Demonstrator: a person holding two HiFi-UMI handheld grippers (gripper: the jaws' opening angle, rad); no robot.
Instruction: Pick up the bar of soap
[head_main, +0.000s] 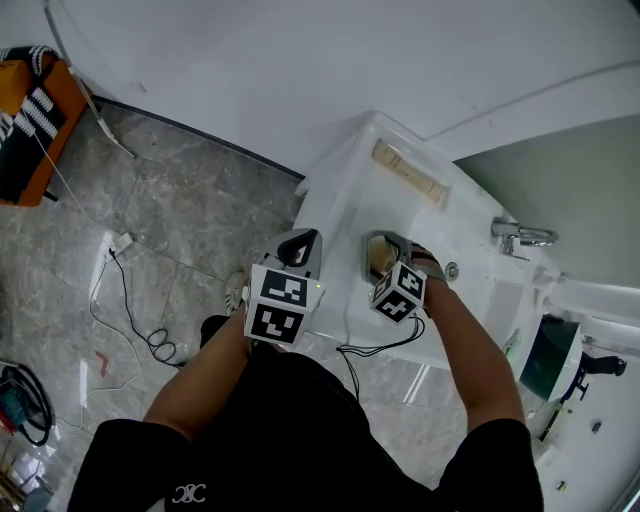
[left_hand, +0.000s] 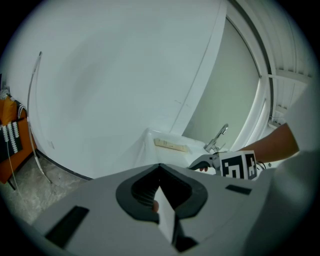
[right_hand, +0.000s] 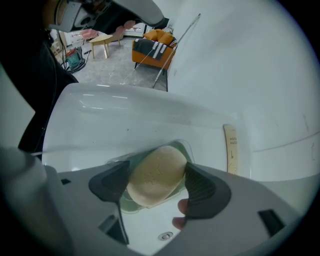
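The bar of soap (right_hand: 155, 175) is a pale yellow oval lying in a clear green dish (right_hand: 185, 148) on the white washbasin (head_main: 340, 190). My right gripper (right_hand: 156, 174) straddles it, one dark pad on each side of the bar, close to its edges; I see no firm press, and the soap rests in the dish. In the head view the right gripper (head_main: 385, 250) hangs over the soap (head_main: 379, 257), which is mostly hidden. My left gripper (head_main: 300, 240) hovers at the basin's left edge, its jaws closed together with nothing held (left_hand: 160, 187).
A flat beige stick (head_main: 408, 172) lies on the basin's back ledge. A chrome tap (head_main: 520, 235) stands to the right, and a drain button (right_hand: 165, 236) sits below the dish. Cables (head_main: 130, 310) trail over the grey floor, and an orange seat (head_main: 30, 110) stands far left.
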